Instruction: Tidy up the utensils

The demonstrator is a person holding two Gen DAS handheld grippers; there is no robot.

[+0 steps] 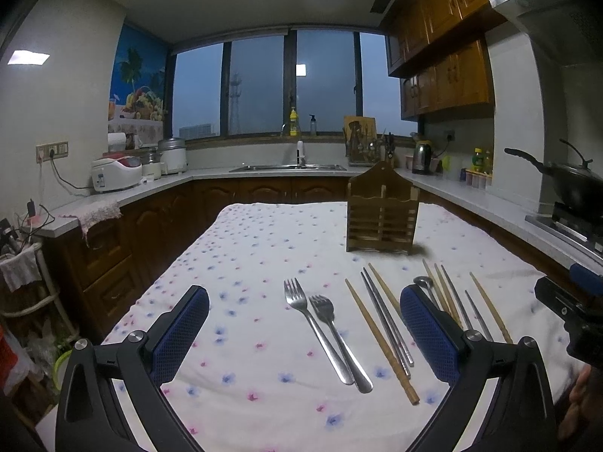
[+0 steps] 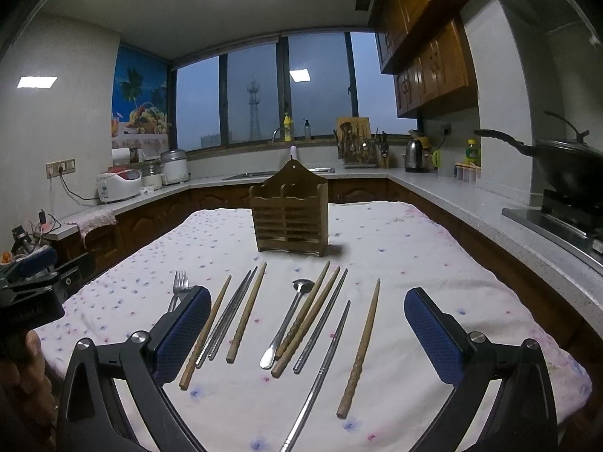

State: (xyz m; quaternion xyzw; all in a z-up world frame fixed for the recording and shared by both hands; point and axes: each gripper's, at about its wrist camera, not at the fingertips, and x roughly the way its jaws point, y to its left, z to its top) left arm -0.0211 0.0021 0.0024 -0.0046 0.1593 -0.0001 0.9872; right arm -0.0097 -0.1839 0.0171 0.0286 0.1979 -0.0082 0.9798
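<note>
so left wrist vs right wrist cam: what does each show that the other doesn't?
Left wrist only: both forks in full, side by side on the cloth, and the right hand-held gripper at the frame's right edge.

Right wrist only: the spoon in full, the rightmost wooden chopstick whole, and the left hand-held gripper at the left edge.

Both: the wooden utensil holder, upright and empty-looking, the floral tablecloth, and chopsticks lying loose. Both grippers are open, holding nothing.

Flower-print tablecloth bearing wooden holder, forks, spoon, chopsticks.
</note>
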